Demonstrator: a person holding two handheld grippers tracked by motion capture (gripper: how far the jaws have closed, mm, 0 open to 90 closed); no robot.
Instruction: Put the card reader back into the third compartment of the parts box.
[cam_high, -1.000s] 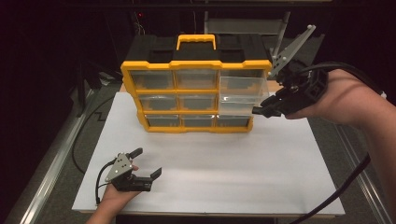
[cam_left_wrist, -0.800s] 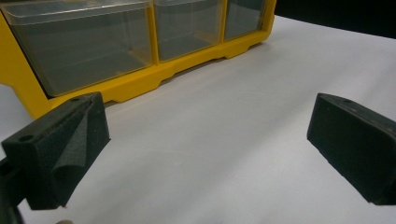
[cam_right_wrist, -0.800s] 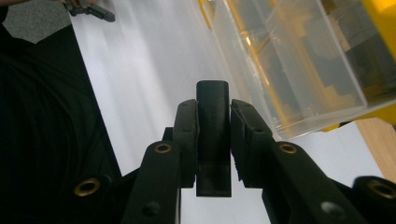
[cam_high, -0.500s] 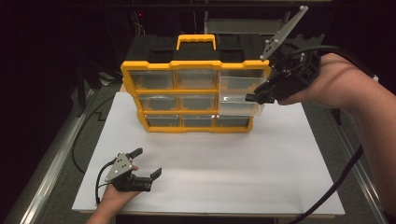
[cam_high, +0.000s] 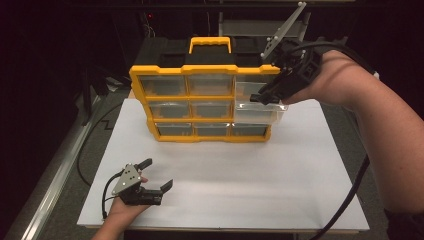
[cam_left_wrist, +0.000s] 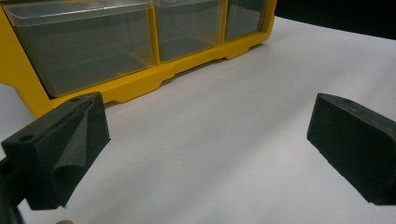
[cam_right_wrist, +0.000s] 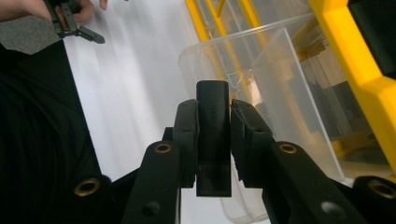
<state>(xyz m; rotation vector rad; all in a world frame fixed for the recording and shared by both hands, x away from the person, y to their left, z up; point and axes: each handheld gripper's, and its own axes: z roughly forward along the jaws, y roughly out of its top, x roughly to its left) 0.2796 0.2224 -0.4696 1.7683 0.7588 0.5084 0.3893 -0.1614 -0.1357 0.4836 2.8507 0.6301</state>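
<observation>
A yellow organizer (cam_high: 200, 100) with clear drawers stands at the back of a white sheet (cam_high: 225, 185). Its middle-right drawer (cam_high: 257, 114) is pulled out. My right gripper (cam_high: 262, 97) hovers just over that drawer's open top, shut on a small black block (cam_right_wrist: 213, 140). In the right gripper view the gripper (cam_right_wrist: 213, 114) squeezes the block from both sides, with the clear drawer (cam_right_wrist: 271, 93) right behind it. My left gripper (cam_high: 157, 175) rests low on the sheet near the front left, open with nothing between its wide-apart pads (cam_left_wrist: 60, 149). It faces the organizer's bottom drawers (cam_left_wrist: 93, 51).
The organizer has a black top and a yellow carry handle (cam_high: 210, 42). A grey table edge and a cable (cam_high: 85, 150) run along the left. The right gripper's cable (cam_high: 350, 200) trails down the right side. The person's left hand and its gripper (cam_right_wrist: 70, 23) appear far off in the right gripper view.
My right gripper has carried the black block left and slightly up, from beside the pulled-out drawer to over its open top. The left gripper has stayed put.
</observation>
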